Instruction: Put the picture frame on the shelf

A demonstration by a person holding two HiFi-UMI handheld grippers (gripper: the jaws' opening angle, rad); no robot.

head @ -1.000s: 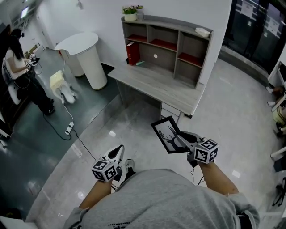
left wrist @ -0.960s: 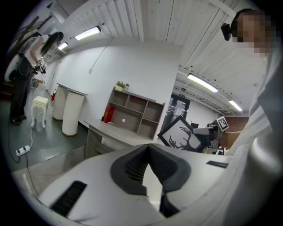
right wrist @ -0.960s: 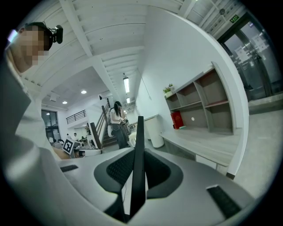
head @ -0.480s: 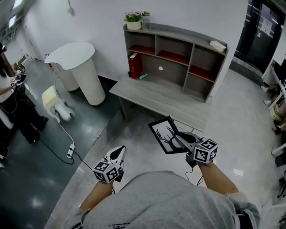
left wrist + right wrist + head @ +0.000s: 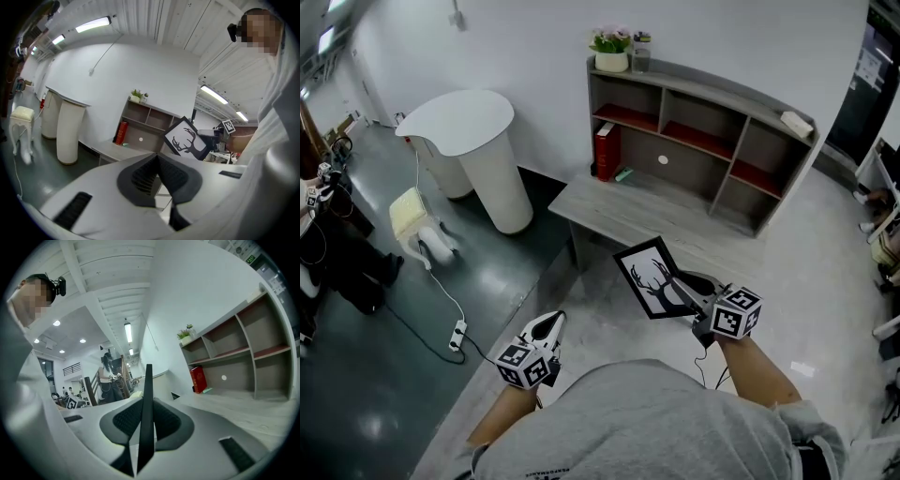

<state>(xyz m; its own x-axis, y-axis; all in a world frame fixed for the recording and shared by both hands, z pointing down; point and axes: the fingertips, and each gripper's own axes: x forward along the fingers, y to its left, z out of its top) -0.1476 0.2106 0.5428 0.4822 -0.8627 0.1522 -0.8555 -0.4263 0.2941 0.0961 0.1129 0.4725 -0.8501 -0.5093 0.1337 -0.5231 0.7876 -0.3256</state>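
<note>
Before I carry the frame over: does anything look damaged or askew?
Nothing stands out. The picture frame looks intact, clamped by one edge in the right gripper. A power strip lies on the floor, left.

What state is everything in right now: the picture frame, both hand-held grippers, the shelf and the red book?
picture frame: held in the air, tilted, not yet on the shelf.
right hand-held gripper: shut on the picture frame's edge.
left hand-held gripper: shut, empty.
shelf: stands at the back of the desk.
red book: upright in the lower left compartment.
</note>
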